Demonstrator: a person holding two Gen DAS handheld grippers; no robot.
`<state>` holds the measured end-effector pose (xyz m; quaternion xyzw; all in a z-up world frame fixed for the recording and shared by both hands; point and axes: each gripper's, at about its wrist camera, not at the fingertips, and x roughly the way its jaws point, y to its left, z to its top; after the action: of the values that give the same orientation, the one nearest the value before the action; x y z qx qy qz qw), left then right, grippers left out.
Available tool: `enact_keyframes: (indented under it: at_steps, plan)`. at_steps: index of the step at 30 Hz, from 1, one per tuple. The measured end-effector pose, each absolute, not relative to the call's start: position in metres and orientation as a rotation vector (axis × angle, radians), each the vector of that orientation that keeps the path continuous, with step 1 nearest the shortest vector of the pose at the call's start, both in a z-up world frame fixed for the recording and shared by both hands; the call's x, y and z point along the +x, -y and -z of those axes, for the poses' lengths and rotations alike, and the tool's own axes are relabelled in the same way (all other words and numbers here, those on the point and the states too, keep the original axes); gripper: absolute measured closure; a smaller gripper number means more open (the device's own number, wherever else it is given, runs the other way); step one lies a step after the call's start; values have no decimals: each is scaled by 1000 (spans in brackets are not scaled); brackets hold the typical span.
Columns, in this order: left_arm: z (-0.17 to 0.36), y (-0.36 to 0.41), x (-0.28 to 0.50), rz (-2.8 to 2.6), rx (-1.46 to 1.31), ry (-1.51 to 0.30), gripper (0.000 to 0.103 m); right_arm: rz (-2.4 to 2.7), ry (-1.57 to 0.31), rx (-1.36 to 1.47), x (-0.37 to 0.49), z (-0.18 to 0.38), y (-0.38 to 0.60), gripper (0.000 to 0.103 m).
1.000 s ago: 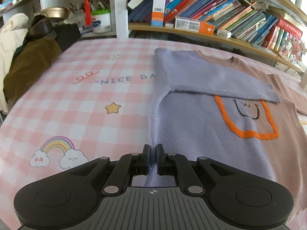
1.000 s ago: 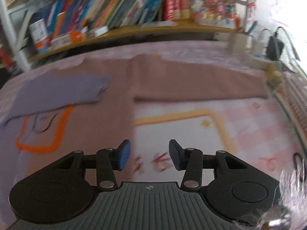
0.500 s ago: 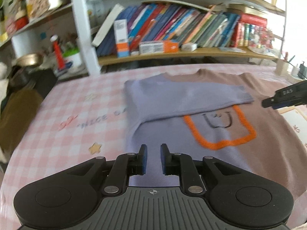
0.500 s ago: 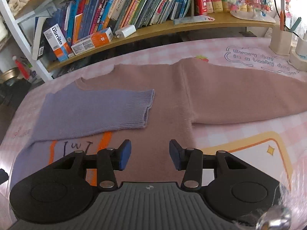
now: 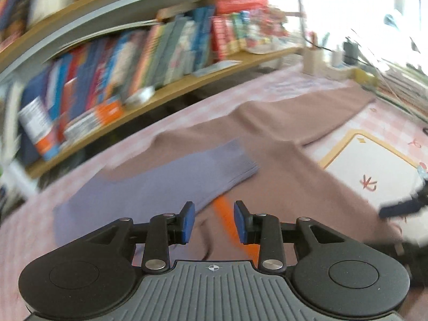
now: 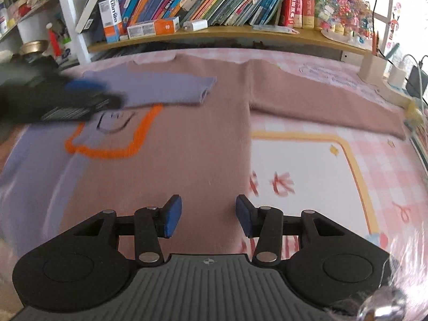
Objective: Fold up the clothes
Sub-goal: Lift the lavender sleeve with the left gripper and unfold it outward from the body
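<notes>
A mauve and lilac sweater (image 6: pixel 192 139) with an orange outline lies flat on the pink checked cloth. Its lilac left sleeve (image 6: pixel 160 91) is folded across the chest. Its mauve right sleeve (image 6: pixel 321 99) stretches out to the right. My right gripper (image 6: pixel 208 215) is open and empty above the sweater's lower right edge. My left gripper (image 5: pixel 214 222) is open and empty above the sweater's middle (image 5: pixel 267 176), in a blurred view. It also shows as a dark blur in the right wrist view (image 6: pixel 53 101) over the folded sleeve.
A bookshelf (image 6: pixel 214 32) full of books runs along the far side. A pen holder (image 6: pixel 373 67) and chargers stand at the far right. A white panel with a yellow border (image 6: pixel 307 174) is printed on the cloth right of the sweater.
My left gripper let go of the sweater's left edge, opened wide, and swung right over the sweater. My right gripper stayed open and shifted its view over the sweater's right side.
</notes>
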<state>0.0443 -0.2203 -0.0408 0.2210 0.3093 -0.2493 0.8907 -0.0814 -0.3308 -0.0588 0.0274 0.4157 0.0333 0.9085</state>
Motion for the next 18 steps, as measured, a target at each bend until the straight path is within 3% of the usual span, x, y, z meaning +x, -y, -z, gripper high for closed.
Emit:
enact_keyframes:
  at_steps: [8,18]
  plan:
    - [64,278,69,532,588,-606,70,-95,-872,93,-91,64,341,61]
    - [87,298,83,447,671,-597,70,-137,-872,101,-92,64,348,60]
